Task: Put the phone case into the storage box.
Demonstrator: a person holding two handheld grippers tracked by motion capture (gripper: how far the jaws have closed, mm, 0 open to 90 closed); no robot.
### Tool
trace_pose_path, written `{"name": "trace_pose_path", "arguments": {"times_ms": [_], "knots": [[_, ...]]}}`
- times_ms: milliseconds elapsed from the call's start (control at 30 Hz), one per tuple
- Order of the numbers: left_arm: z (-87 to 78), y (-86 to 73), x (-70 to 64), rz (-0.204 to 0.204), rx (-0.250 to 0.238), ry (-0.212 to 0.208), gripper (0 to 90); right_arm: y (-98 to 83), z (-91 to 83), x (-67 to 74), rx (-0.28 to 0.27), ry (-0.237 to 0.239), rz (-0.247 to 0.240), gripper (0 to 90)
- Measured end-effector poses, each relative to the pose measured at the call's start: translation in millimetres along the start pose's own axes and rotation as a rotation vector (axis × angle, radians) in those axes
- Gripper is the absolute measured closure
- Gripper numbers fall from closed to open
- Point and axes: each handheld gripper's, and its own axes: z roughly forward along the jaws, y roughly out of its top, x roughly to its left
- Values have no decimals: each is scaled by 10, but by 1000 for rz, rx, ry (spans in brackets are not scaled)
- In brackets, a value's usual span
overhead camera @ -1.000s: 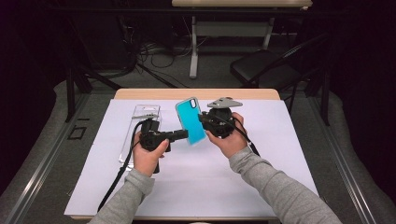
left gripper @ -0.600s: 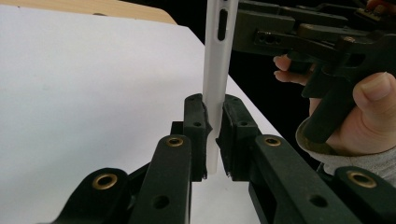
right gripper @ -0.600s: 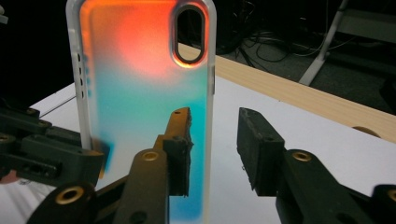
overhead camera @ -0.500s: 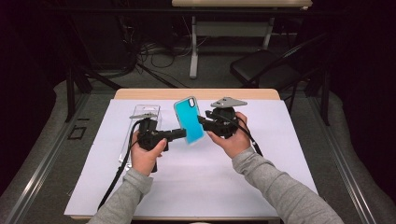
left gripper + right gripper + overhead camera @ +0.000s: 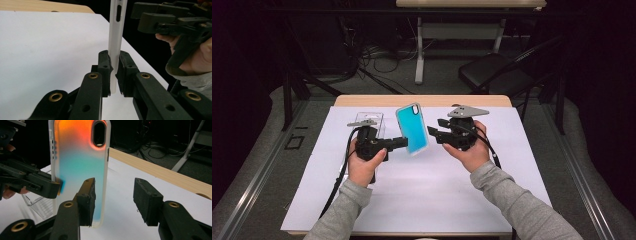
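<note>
Two grippers meet over the white sheet [image 5: 422, 195] that covers the table [image 5: 422, 100], and the phone case [image 5: 412, 128] between them serves as the landmark. Nearest the camera in the high view, the person's grey sleeves [image 5: 512, 200] come in from below, one on each side of the case. Just left of the case, the left gripper [image 5: 402, 143] is clenched on the case's lower edge; its own view shows the two black pads pressed against the thin white rim of the case [image 5: 115, 45], which stands upright out of them, clear of the sheet. Just right of the case, the right gripper [image 5: 432, 133] has let go: its jaws have just been opening, and in its own view they stand apart in front of the teal-to-orange back of the case [image 5: 80, 162], the left pad overlapping the case and the right pad well clear of it, neither pressing on it. Behind the case and to its left, a clear plastic box [image 5: 369, 121] lies on the sheet. Farther back, beyond the table's wooden edge, cables [image 5: 377, 60] trail on the dark floor, and a black chair [image 5: 492, 75] stands behind and to the right of the case.
</note>
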Motion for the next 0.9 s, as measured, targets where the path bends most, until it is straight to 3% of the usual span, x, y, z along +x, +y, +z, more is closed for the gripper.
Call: {"name": "trace_pose_path", "arguments": {"times_ms": [67,267,500,600,900], "knots": [[-3,2,-4,7,-1,6,817,-1,-20,-16,2,2,4,524],[-18,13,-25,80,-6,40,816,-19,-32,-37,0,7,3,522],[-46,22,-55,161,-6,47,817,-23,-53,-70,-3,11,-14,523],[-50,22,-58,165,-5,37,817,-23,-65,-85,1,21,-17,523],[-54,18,-75,175,-1,5,817,-64,-139,-127,2,109,-14,540]]}}
